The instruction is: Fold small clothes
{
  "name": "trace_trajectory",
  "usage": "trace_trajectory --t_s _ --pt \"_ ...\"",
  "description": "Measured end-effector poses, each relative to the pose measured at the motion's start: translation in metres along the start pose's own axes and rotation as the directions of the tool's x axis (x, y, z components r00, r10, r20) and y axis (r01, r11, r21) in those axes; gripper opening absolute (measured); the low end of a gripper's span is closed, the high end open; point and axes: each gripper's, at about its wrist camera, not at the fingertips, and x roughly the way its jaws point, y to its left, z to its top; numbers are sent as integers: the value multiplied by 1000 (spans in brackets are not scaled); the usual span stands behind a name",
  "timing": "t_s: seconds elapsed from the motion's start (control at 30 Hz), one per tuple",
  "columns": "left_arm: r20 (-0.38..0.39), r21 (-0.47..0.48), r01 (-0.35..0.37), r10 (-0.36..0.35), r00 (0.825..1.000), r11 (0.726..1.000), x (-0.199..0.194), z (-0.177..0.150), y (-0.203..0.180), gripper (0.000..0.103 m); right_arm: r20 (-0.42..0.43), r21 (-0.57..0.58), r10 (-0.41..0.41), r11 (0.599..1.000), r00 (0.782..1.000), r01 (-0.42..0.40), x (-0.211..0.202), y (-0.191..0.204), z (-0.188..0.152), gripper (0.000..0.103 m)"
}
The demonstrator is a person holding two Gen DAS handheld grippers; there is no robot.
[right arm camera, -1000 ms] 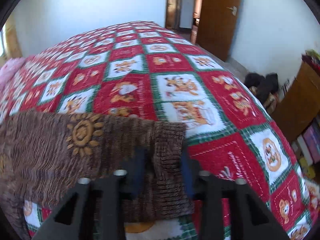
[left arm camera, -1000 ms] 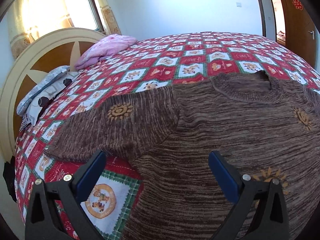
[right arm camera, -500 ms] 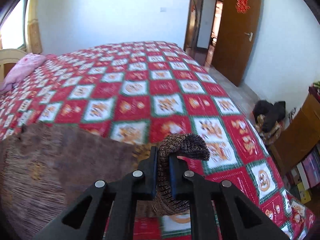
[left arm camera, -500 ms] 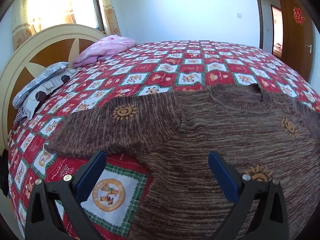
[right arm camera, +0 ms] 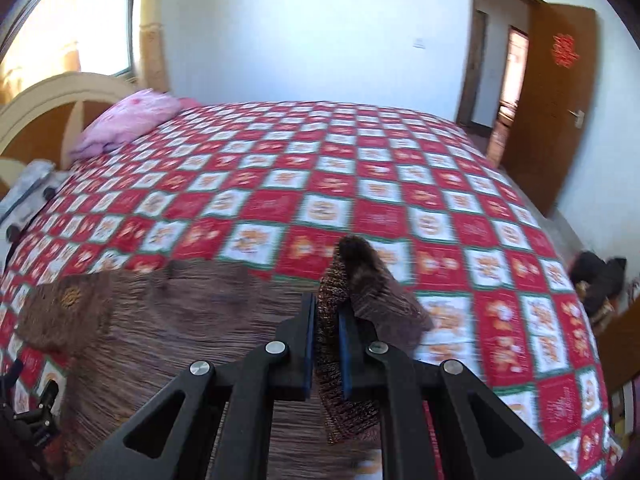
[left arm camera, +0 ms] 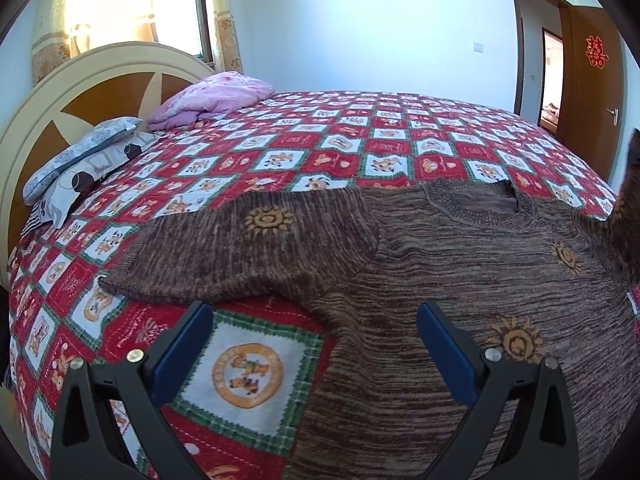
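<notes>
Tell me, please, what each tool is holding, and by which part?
The right tool pinches the brown sweater by its sleeve cuff; the left tool holds nothing.

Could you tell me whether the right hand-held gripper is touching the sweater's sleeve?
Touching. The right wrist view shows the right hand-held gripper shut on the brown sleeve, with knit pinched between both pads and lifted off the bed.

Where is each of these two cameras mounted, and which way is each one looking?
Left wrist view: on the left gripper, looking along its open jaws, angled down at the brown sweater spread on the quilt.
Right wrist view: on the right gripper, looking along its jaws, shut on the sweater's lifted sleeve, across the bed toward the door.
Shared: sweater, quilt, pink bedding, headboard, door. No hand shows in either.
</notes>
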Motion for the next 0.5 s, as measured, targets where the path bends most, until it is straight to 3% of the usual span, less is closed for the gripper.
trace_trajectory --t_s 0.13,0.2,0.27,0.3,0.4,0.5 --pt "15 -24 -7 7 1000 1000 -1 -2 10 103 -34 -6 76 997 997 -76 35 51 -15 10" --pt "8 -21 -8 8 1000 1000 0 -3 11 103 -36 13 167 986 985 -166 55 73 -25 11" --pt "-3 -8 -16 16 1000 1000 3 -5 11 103 -98 27 242 970 965 -241 80 90 -41 28" --pt "-8 2 -19 19 1000 1000 3 -6 11 103 -124 38 264 964 956 -262 86 93 -47 50" --pt "-14 33 -28 29 999 999 1 -9 12 103 -126 55 337 941 933 -333 79 91 -68 54" --pt "-16 50 -19 20 1000 999 -1 -7 12 103 -104 34 329 944 939 -327 49 70 -85 54"
